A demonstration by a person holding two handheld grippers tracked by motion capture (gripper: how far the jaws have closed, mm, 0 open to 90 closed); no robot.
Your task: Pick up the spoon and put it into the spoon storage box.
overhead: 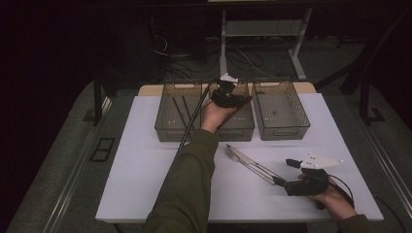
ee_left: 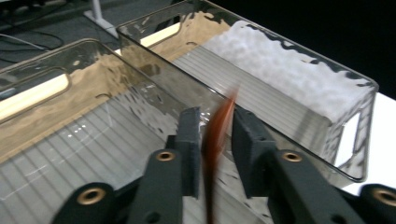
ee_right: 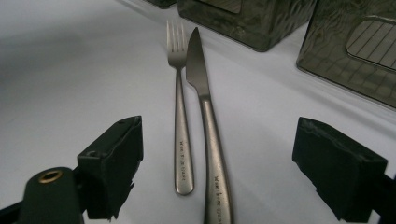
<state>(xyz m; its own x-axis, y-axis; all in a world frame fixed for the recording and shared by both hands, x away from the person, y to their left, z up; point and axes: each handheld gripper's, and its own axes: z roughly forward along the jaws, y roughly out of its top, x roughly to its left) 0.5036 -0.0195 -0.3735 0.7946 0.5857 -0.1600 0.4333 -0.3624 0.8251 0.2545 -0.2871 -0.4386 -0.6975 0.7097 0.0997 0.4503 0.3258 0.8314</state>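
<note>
My left gripper (overhead: 226, 93) hovers over the middle smoky plastic bin (overhead: 241, 127). In the left gripper view its jaws stand slightly apart, and a thin reddish-brown object (ee_left: 215, 140), blurred, hangs in the gap above the wall shared by the middle bin (ee_left: 70, 135) and the right bin (ee_left: 299, 79). A steel fork (overhead: 232, 154) and knife (overhead: 248, 158) lie side by side on the white mat. My right gripper (overhead: 286, 172) sits just behind their handles, wide open; fork (ee_right: 180, 107) and knife (ee_right: 206, 112) lie between its jaws (ee_right: 219, 140).
Three bins stand in a row at the back of the white mat (overhead: 145, 165); the left bin (overhead: 170, 127) holds dark thin sticks, and the right bin (overhead: 282, 130) looks bare. Table legs and cables lie on the dark floor beyond.
</note>
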